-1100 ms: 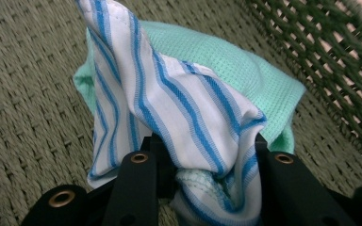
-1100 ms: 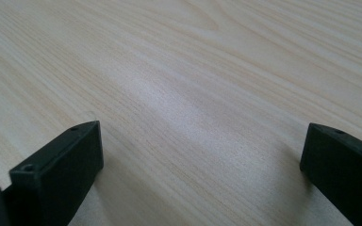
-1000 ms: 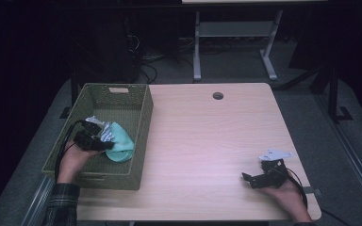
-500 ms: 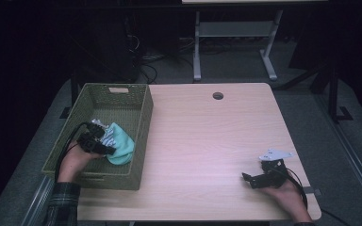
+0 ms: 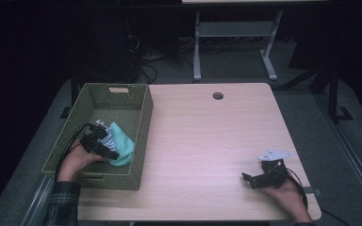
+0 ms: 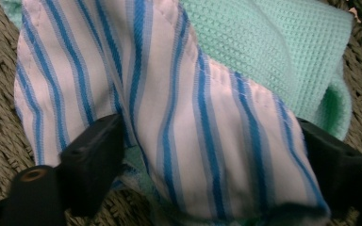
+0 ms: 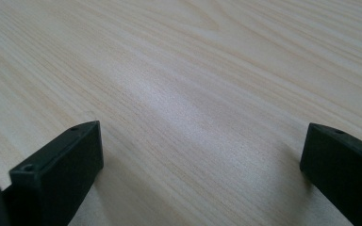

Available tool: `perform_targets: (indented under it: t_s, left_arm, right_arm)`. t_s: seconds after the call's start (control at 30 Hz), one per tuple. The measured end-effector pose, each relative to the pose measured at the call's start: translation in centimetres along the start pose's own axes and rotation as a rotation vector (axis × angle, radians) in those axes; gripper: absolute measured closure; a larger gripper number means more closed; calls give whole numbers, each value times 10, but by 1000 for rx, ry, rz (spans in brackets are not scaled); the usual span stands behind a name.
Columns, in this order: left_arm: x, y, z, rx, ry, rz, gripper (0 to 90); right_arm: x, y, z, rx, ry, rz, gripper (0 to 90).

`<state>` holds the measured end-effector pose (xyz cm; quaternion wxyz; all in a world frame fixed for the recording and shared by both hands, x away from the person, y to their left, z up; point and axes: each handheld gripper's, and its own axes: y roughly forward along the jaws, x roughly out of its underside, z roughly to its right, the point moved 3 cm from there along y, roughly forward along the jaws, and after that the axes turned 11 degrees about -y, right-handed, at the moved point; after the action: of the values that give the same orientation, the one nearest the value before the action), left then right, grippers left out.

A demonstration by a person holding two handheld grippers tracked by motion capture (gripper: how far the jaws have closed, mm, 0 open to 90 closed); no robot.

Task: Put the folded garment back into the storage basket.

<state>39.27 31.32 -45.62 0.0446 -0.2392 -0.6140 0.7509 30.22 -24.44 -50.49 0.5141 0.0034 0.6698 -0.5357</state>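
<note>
The striped cloth [image 6: 184, 141] is lying in the green basket [image 5: 143, 122], on top of the mint cloth [image 5: 122, 143]. Your left gripper [image 5: 104, 147] is sitting around the striped cloth, and its jaws have just been opening wide. Your right gripper [image 5: 254, 179] is resting open on the surface [image 5: 207, 136], well apart, holding nothing.
</note>
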Motion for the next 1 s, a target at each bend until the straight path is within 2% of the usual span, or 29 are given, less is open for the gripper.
perform_targets:
  t_s: [0.23, 0.3, 0.5, 0.6, 0.77, 0.8, 0.9, 1.0]
  left_arm:
    - [-1, -5, -1, -13, -2, 39, 134]
    - [-2, -11, -2, 3, -14, 79, 133]
    - [-4, -18, -1, 0, 1, 124, 130]
    - [-8, -29, 2, 24, 7, 177, 130]
    - [-13, -40, 9, 46, 22, 226, 131]
    - [-15, -46, 12, 66, 23, 251, 131]
    - [-16, -51, 14, 72, 16, 271, 131]
    - [-19, -57, 19, 77, 27, 287, 131]
  right_arm:
    - [0, 0, 0, 0, 0, 0, 0]
    - [0, 0, 0, -1, 0, 0, 0]
    - [0, 0, 0, -1, 0, 0, 0]
    - [0, 0, 0, -1, 0, 0, 0]
    - [0, 0, 0, -1, 0, 1, 0]
    - [0, 0, 0, -2, 0, 1, 0]
    - [0, 0, 0, -1, 0, 1, 0]
    - [0, 0, 0, -2, 0, 1, 0]
